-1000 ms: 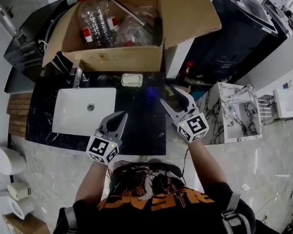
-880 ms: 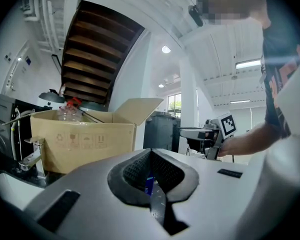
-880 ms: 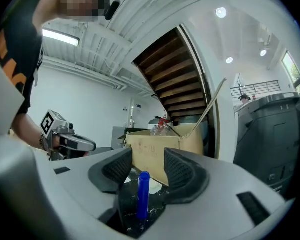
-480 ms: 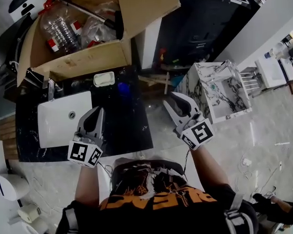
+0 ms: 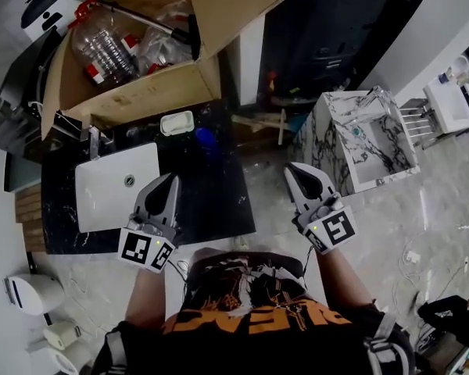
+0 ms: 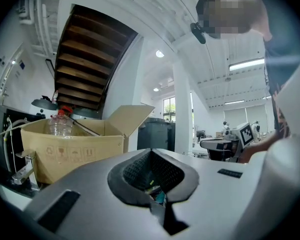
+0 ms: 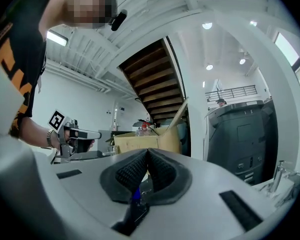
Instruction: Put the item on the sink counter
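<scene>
- The small blue item (image 5: 205, 137) lies on the black sink counter (image 5: 219, 198), at its back. It sits just beside the white soap dish (image 5: 177, 123) and to the right of the white basin (image 5: 113, 194). It is too small and blurred to name more exactly.
- The right hand-held gripper (image 5: 293, 168) is beyond the counter's right edge, over the marble floor and well apart from the item. Its jaws have just been closing and now meet, with nothing between them.
- The left hand-held gripper (image 5: 170, 180) hovers over the front of the counter by the basin's right edge. Its jaws are also together and hold nothing.
- Judged from this, the placing step looks done: the item rests free on the counter and neither gripper touches it.
- What remains seems to be only keeping both grippers clear of the item. If another item from the cardboard box (image 5: 141, 92) is wanted, a gripper must first part its jaws and reach past the soap dish without knocking the blue item.
</scene>
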Demonstrator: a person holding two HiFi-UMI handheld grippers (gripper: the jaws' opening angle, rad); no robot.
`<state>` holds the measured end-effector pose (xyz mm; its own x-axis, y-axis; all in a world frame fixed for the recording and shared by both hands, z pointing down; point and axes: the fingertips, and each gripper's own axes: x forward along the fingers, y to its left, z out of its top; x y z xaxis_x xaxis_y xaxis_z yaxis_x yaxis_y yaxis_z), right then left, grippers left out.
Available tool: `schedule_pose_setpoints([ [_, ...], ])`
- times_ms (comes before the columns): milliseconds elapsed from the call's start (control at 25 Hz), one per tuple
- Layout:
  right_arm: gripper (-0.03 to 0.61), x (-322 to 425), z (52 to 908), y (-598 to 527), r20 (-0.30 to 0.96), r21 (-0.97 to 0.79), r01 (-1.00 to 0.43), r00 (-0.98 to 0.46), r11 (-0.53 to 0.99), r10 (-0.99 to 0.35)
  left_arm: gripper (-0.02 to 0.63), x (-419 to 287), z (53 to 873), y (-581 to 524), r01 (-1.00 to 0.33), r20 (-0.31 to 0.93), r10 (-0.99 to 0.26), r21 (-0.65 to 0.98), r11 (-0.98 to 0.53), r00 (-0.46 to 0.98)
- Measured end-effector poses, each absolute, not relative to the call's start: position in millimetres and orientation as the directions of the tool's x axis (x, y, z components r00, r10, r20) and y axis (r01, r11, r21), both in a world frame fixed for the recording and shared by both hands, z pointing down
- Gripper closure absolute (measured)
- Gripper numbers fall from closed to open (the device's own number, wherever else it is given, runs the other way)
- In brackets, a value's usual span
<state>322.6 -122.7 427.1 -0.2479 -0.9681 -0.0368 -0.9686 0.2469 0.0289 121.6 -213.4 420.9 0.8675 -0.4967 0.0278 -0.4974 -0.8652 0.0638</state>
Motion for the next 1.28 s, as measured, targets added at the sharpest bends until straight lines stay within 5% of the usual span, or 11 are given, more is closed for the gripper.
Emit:
schedule_pose_setpoints([
  [1280, 0.565, 298.6, 429.2, -140.1, 0.018, 0.048, -0.95, -0.309, 0.31, -0.951, 0.598, 85.0, 414.0, -206.3, -0.558, 0.04, -0.556, 0.044, -0.829, 0.83],
])
